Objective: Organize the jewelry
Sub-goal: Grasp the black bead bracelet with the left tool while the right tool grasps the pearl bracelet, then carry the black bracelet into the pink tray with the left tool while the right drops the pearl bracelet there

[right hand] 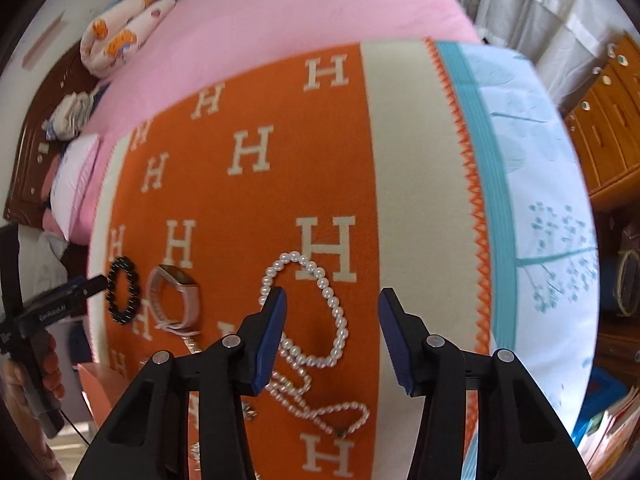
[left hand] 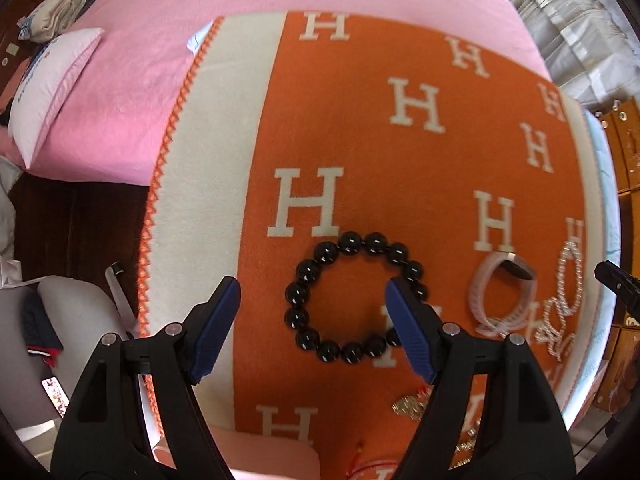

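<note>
A black bead bracelet (left hand: 296, 316) lies flat on the orange H-patterned blanket (left hand: 360, 140). My left gripper (left hand: 313, 286) hovers open above it, the right blue pad over the ring's right side. Right of it lie a pink wristband (left hand: 486, 300) and a white pearl necklace (left hand: 570, 280). In the right wrist view my right gripper (right hand: 332, 296) is open above the pearl necklace (right hand: 339, 316), whose loop shows between the fingers, untouched. The black bracelet (right hand: 122, 294) and the pink wristband (right hand: 172, 300) lie to the left, where a hand (right hand: 44, 364) holds the left gripper (right hand: 86, 286).
The blanket (right hand: 256, 208) lies on a bed with a pink sheet (left hand: 240, 8) and a pillow (left hand: 48, 92). A small gold piece (left hand: 412, 404) lies near the blanket's front. Wooden drawers (right hand: 608, 120) stand to the right. A light blue floral cover (right hand: 540, 200) borders the blanket.
</note>
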Available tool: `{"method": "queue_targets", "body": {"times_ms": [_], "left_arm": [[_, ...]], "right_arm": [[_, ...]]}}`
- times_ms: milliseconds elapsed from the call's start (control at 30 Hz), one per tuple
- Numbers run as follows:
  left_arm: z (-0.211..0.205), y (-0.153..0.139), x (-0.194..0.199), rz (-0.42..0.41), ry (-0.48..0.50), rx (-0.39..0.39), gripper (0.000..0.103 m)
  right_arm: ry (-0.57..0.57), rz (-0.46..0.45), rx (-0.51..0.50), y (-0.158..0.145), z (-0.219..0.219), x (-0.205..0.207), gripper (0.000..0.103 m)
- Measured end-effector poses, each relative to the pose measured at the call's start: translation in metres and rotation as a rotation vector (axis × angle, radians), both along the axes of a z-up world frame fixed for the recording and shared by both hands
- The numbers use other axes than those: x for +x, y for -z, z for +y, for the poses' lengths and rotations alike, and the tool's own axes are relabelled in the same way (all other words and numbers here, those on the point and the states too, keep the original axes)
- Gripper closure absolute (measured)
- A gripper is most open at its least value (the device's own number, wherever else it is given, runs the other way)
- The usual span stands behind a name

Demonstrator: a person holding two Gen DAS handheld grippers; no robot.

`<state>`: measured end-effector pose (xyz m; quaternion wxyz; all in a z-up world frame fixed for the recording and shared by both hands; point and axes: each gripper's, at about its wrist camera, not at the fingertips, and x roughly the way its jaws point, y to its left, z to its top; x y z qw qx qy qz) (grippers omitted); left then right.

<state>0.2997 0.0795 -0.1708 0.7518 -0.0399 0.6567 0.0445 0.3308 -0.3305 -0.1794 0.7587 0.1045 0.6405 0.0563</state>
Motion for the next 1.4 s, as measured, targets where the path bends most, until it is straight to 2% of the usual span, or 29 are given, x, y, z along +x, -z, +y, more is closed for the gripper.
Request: {"method": "queue_targets", "body": {"times_ms": [233,333,367,433,500,667,767,933,1100,1267,1400], "left_arm": [[0.007,0.030,0.002,0.052,-0.035,-0.008,0.037],[0.009,0.033,0.000,0.031,-0.041,-0.015,0.039],[0.008,0.033,0.000,0.027,-0.037,-0.017,0.043],[0.004,0.032,-0.001,0.014,-0.023,-0.014,0.058],[-0.002,0.029,-0.002,0.009,-0.004,-0.004,0.091],[-0.008,0.029,-0.002,-0.001,-0.022,0.023,0.091],[-0.007,0.020,-0.009,-0.023,-0.046,0.012,0.091],[-0.009,-0.023,-0.035,-0.092,-0.060,-0.030,0.091],[-0.002,-0.079,-0.059,-0.156,-0.065,-0.063,0.091],[0.018,-0.121,-0.092,-0.198,-0.058,-0.083,0.091],[0.036,-0.147,-0.131,-0.212,-0.040,-0.102,0.091]], "right_arm": [[-0.094,0.033,-0.027,0.034,0.020,0.006,0.064],[-0.121,0.008,-0.047,0.037,0.026,0.007,0.068],[-0.130,0.002,-0.061,0.037,0.028,0.007,0.072],[-0.144,-0.007,-0.078,0.038,0.031,0.007,0.079],[-0.150,-0.013,-0.066,0.039,0.032,0.006,0.095],[-0.121,-0.016,-0.013,0.036,0.030,0.001,0.096],[-0.097,-0.040,0.021,0.022,0.021,-0.005,0.096],[-0.065,-0.083,0.060,-0.015,0.012,-0.017,0.096],[-0.051,-0.149,0.091,-0.064,0.015,-0.039,0.096],[-0.055,-0.208,0.127,-0.114,0.034,-0.070,0.096],[-0.100,-0.236,0.140,-0.142,0.063,-0.099,0.096]]}}
